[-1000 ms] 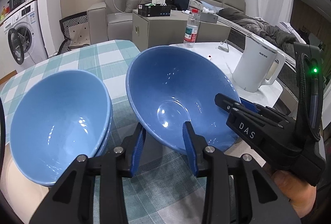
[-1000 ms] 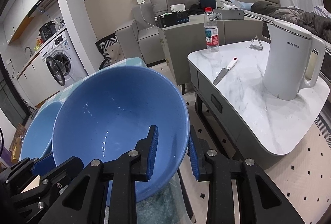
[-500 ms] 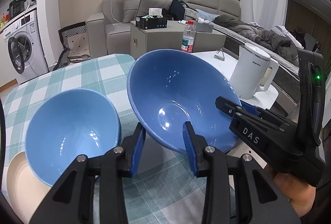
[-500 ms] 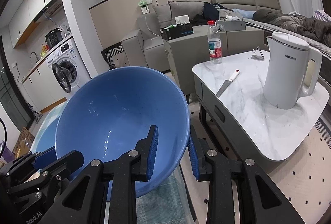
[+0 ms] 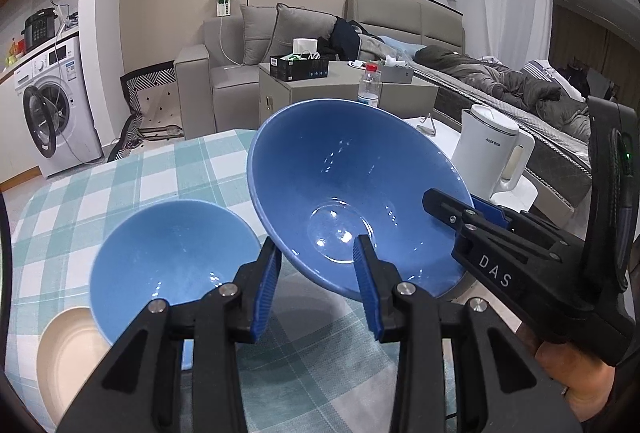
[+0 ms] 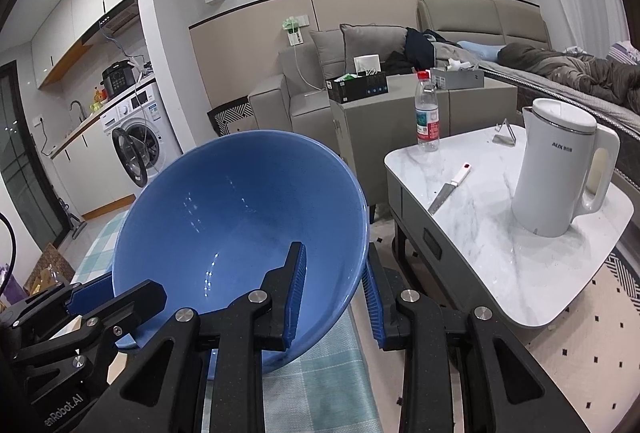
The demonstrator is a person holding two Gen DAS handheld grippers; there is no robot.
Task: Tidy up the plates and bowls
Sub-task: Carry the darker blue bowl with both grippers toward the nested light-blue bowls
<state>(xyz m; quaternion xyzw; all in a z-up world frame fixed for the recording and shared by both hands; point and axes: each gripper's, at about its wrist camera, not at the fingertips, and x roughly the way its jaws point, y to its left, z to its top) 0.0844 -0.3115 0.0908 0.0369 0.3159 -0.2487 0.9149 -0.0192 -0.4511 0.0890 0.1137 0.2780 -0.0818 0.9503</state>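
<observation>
A large blue bowl [image 5: 352, 201] hangs tilted above the checked tablecloth, held by both grippers. My left gripper [image 5: 316, 265] is shut on its near rim, one finger inside and one under. My right gripper [image 6: 334, 285] is shut on the opposite rim of the same bowl [image 6: 240, 225]; it shows at the right of the left wrist view [image 5: 472, 209]. A second blue bowl [image 5: 168, 261] rests below to the left, stacked over another blue rim. A cream plate [image 5: 68, 349] lies beside it at the lower left.
The checked tablecloth [image 5: 132, 177] covers the table. A white marble side table [image 6: 500, 233] stands to the right with a white kettle [image 6: 560, 169], a knife [image 6: 448, 189] and a water bottle [image 6: 427, 113]. A sofa and washing machine stand behind.
Both grippers have lifted the large blue bowl upward. The lower blue bowl and tablecloth look farther away, and the cream plate has come into view.
</observation>
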